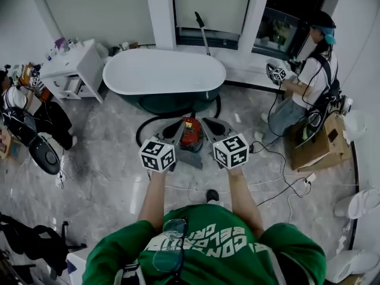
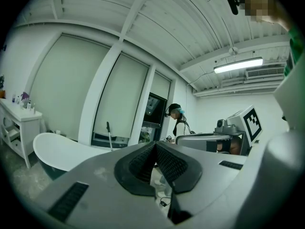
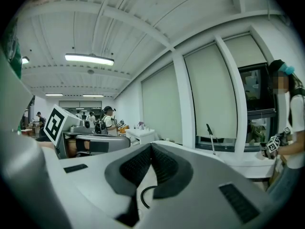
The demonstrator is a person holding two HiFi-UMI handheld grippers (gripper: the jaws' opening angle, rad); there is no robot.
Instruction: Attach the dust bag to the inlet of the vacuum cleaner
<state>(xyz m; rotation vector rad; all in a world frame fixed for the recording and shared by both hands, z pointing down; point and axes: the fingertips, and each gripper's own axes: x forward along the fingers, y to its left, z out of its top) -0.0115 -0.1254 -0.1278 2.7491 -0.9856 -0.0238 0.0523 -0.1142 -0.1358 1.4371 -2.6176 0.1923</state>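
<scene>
Vacuum point(image 1: 191, 131): red, on the floor point(image 1: 107, 177) ahead of me, just short of the tub point(image 1: 164, 70).
Grey piece point(image 1: 191, 157): lies against the vacuum's near side. It may be the dust bag, but I cannot tell.
Left fingers point(image 2: 155, 147): pressed together, nothing in them.
Right fingers point(image 3: 151, 147): closed tight, also empty.
Risk: reaching in with both sets shut, I would likely shove the vacuum or the grey piece instead of gripping. The hose point(image 1: 155, 119) looped at the vacuum's left could snag an arm.
Edges: the tub wall stands close behind the vacuum, so I judge a push forward is blocked.
Room: open floor near me and to the left. On the right, cords point(image 1: 279, 159) and a box point(image 1: 314, 150) crowd it.
</scene>
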